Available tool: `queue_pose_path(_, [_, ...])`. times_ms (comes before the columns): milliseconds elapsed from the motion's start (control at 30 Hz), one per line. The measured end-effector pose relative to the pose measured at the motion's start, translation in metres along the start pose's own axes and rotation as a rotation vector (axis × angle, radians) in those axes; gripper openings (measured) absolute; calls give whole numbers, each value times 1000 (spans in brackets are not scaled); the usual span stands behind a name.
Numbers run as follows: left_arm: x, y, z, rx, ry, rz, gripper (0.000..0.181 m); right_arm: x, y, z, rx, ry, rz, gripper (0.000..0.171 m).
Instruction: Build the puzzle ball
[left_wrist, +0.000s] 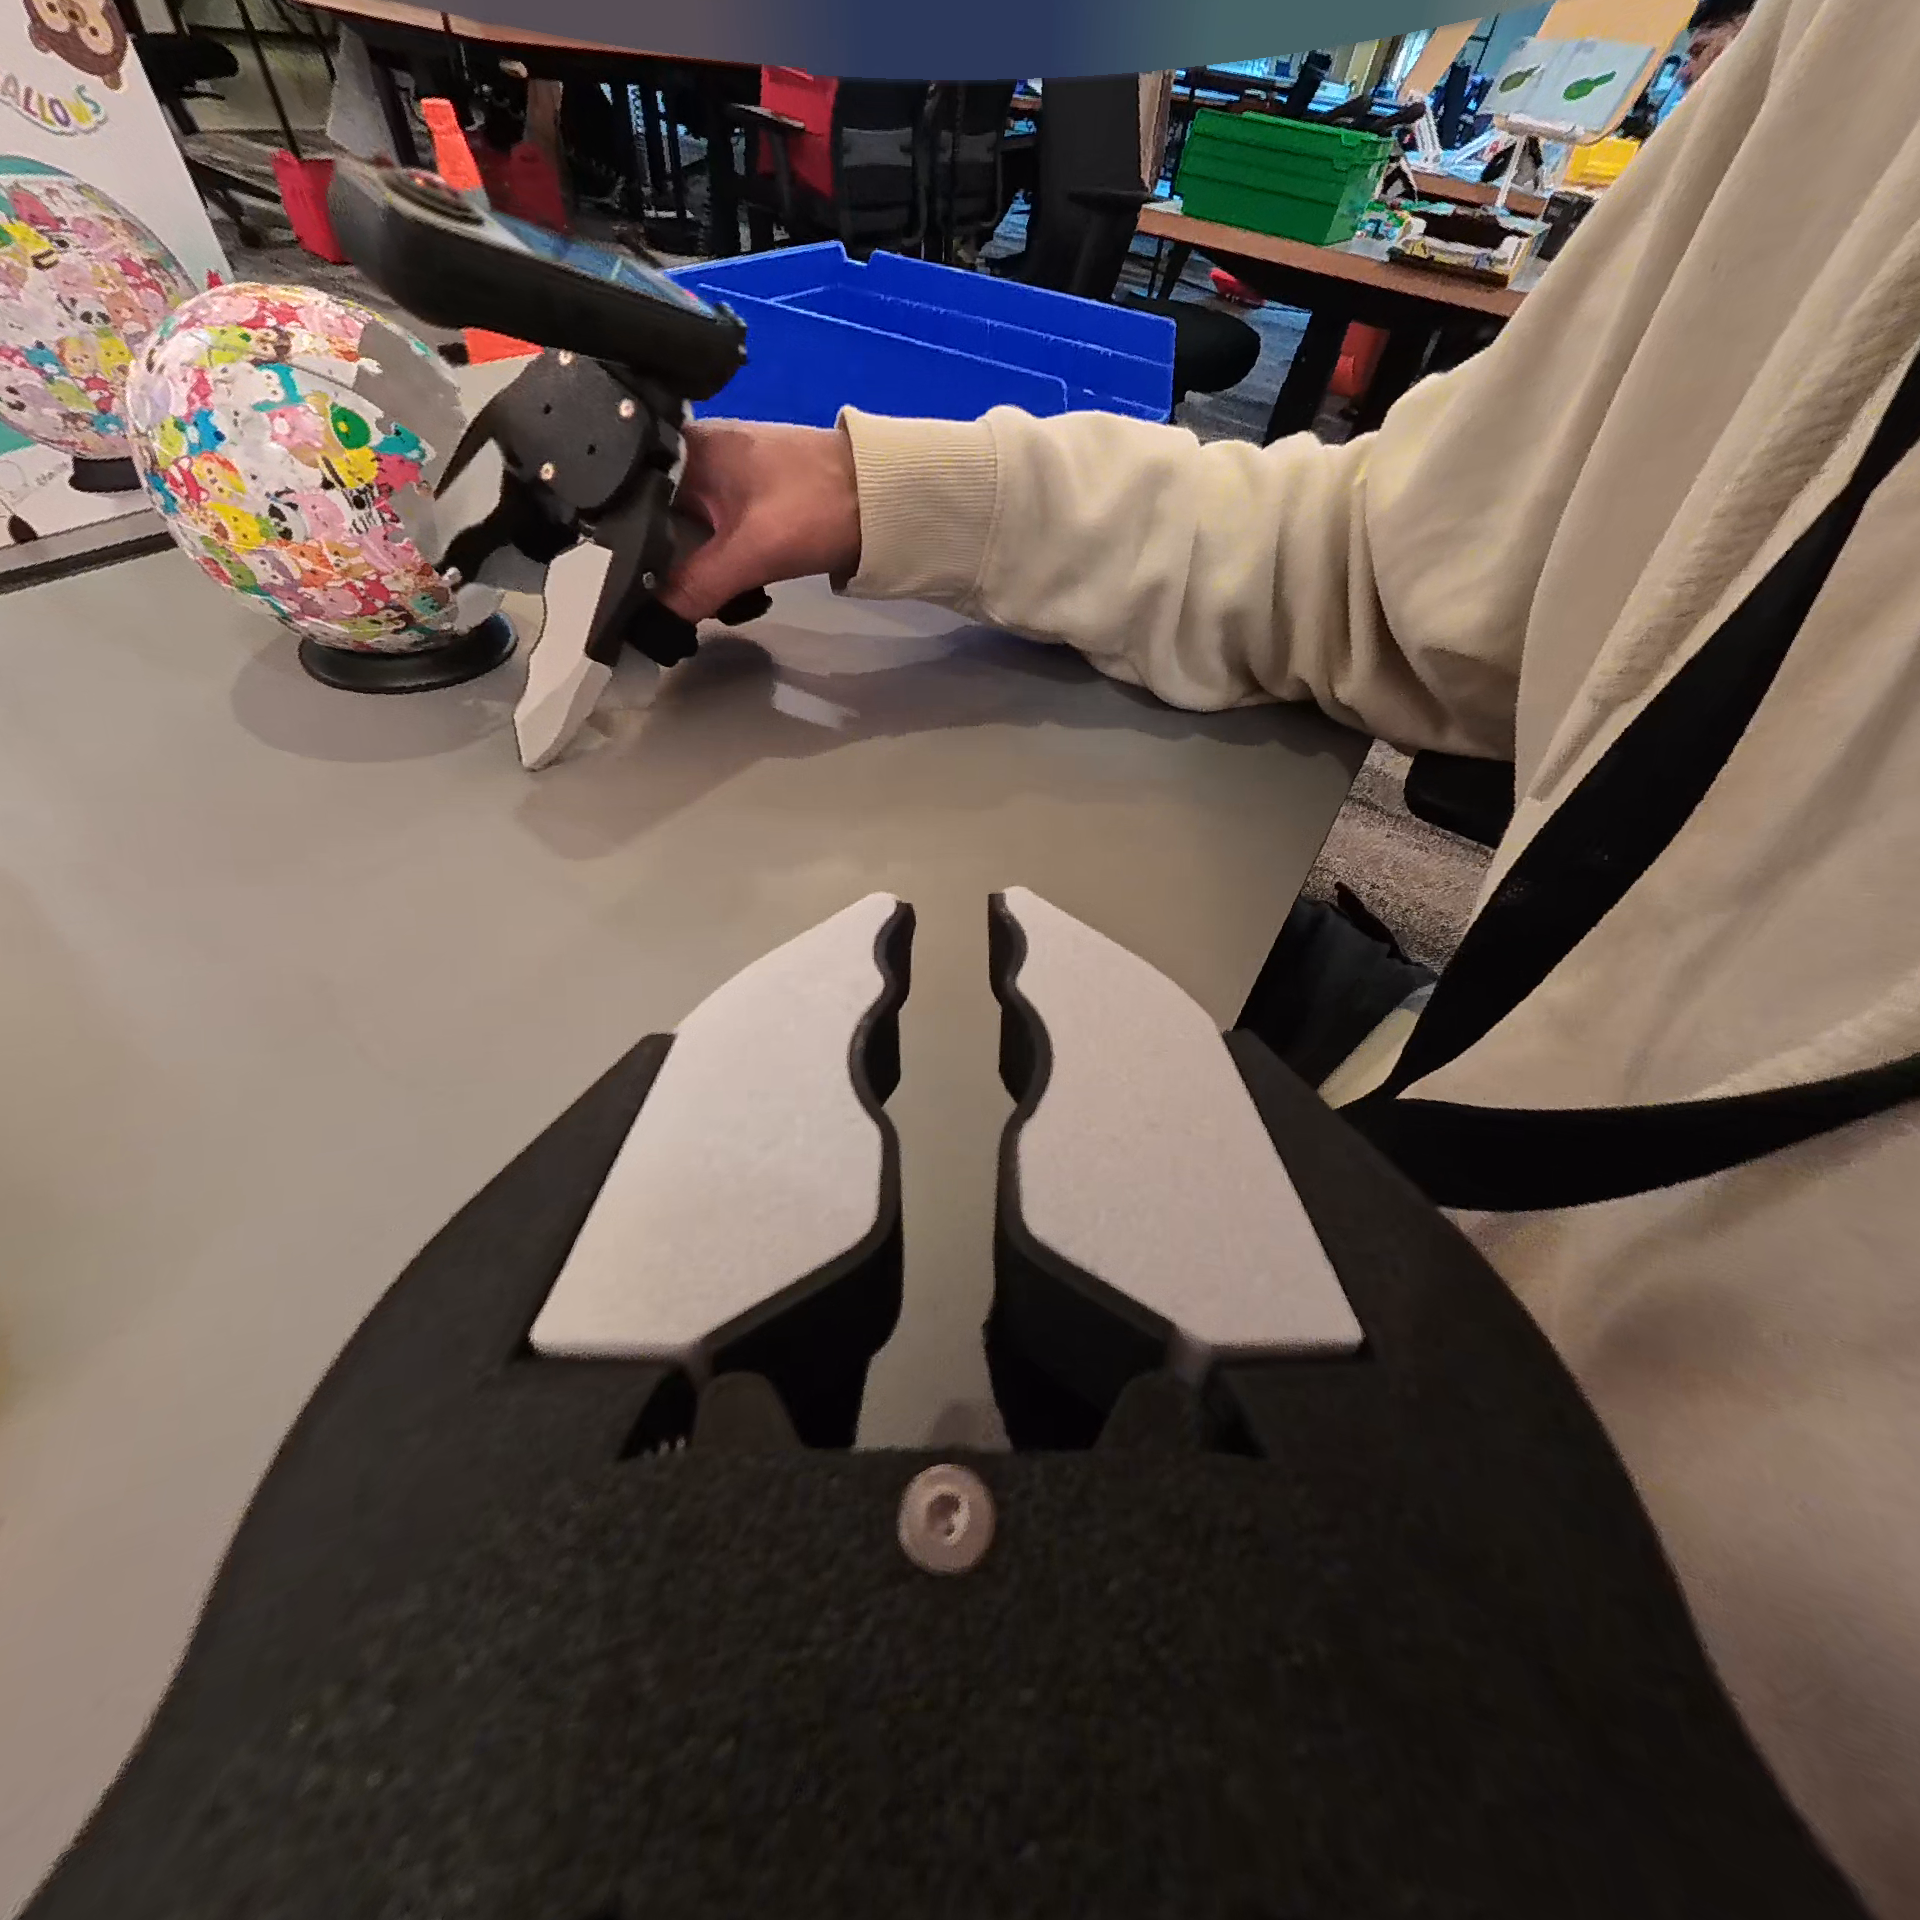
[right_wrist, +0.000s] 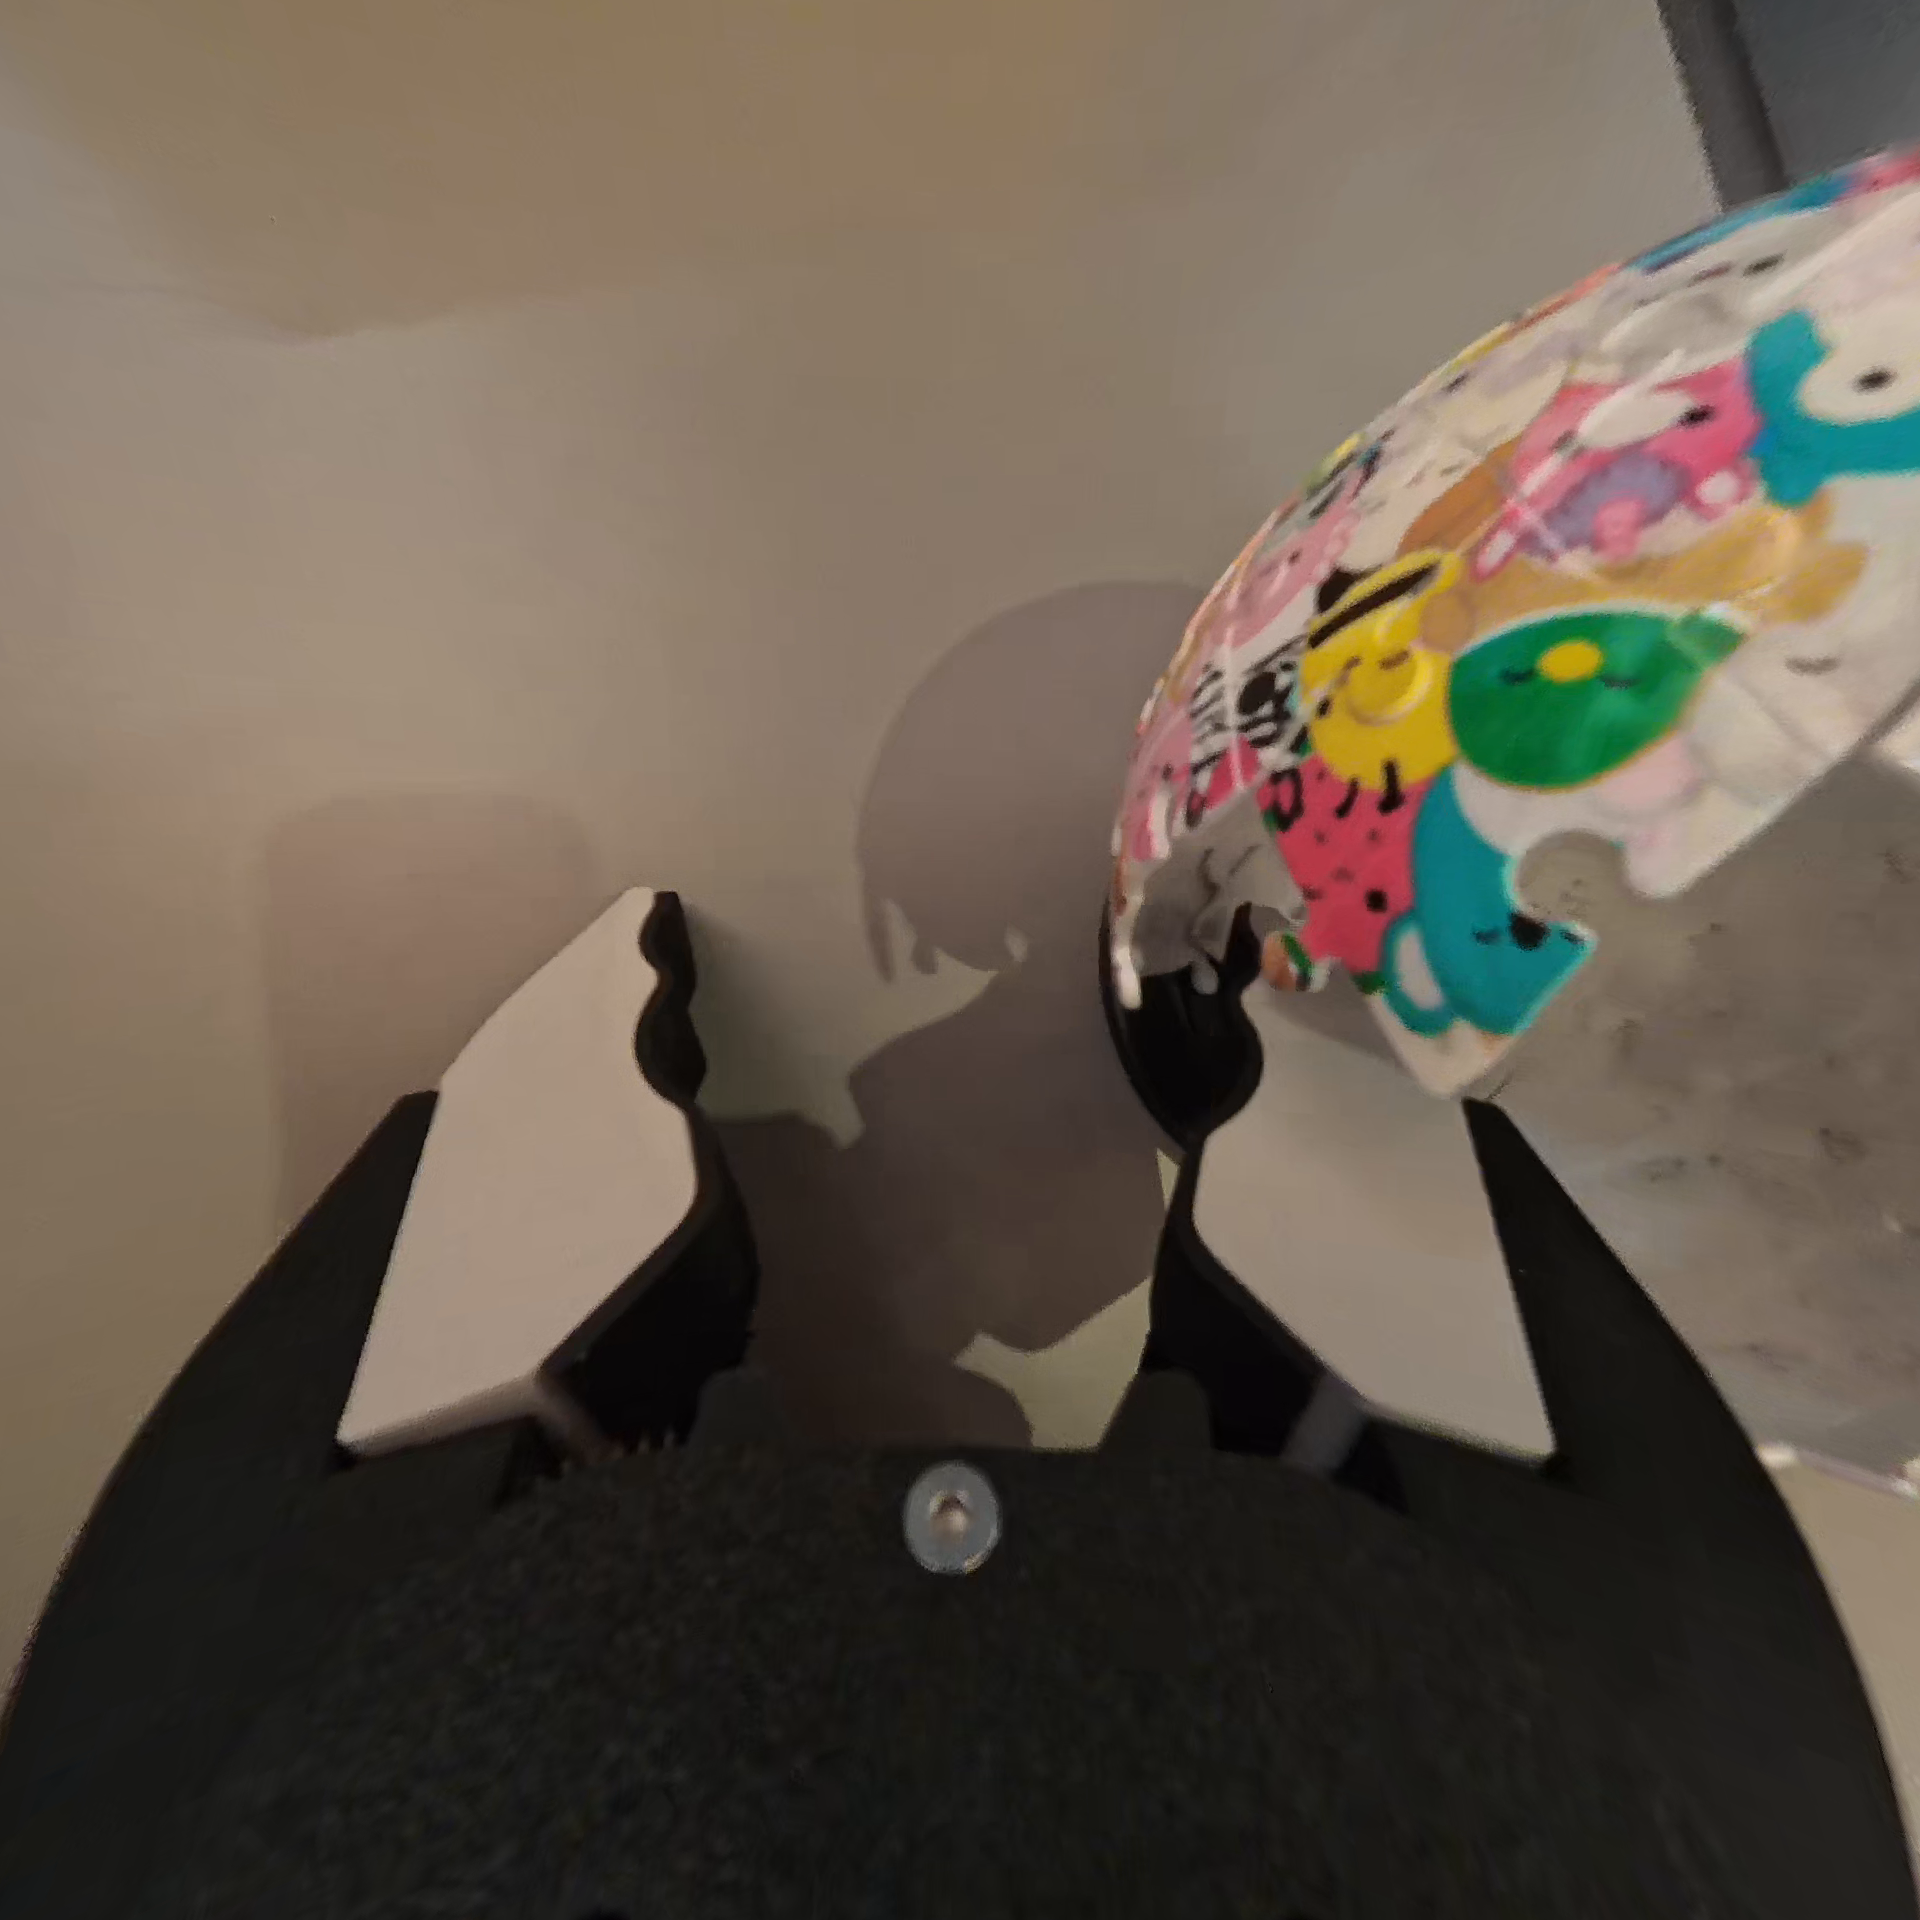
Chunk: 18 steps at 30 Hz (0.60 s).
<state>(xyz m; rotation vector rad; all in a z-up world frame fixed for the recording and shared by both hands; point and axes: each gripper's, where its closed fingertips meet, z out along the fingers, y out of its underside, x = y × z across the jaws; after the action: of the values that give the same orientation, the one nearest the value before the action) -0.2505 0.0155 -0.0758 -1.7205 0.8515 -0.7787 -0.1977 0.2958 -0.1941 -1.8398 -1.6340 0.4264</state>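
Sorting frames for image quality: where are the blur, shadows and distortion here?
Left wrist view: sharp, wide-angle bending at the edges, soft shadows under the puzzle ball on the grey table. Right wrist view: ball softly blurred close up; right tongs cast a hard shadow.

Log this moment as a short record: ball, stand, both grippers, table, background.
puzzle ball: colourful, partly built, grey gap on the side facing the right gripper
stand: black ring under the ball, on the table
right gripper: open, beside the ball, one finger at the ball's lower edge, holding nothing
left gripper: narrowly open, empty, over bare table away from the ball
table: grey, no loose pieces visible
background: blue bin behind the table
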Motion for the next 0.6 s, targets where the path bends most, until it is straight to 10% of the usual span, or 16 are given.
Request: queue_pose_path(600, [0,-1,-1,0,-13,18,13,-5,3,-3,-44,-24,-11,100])
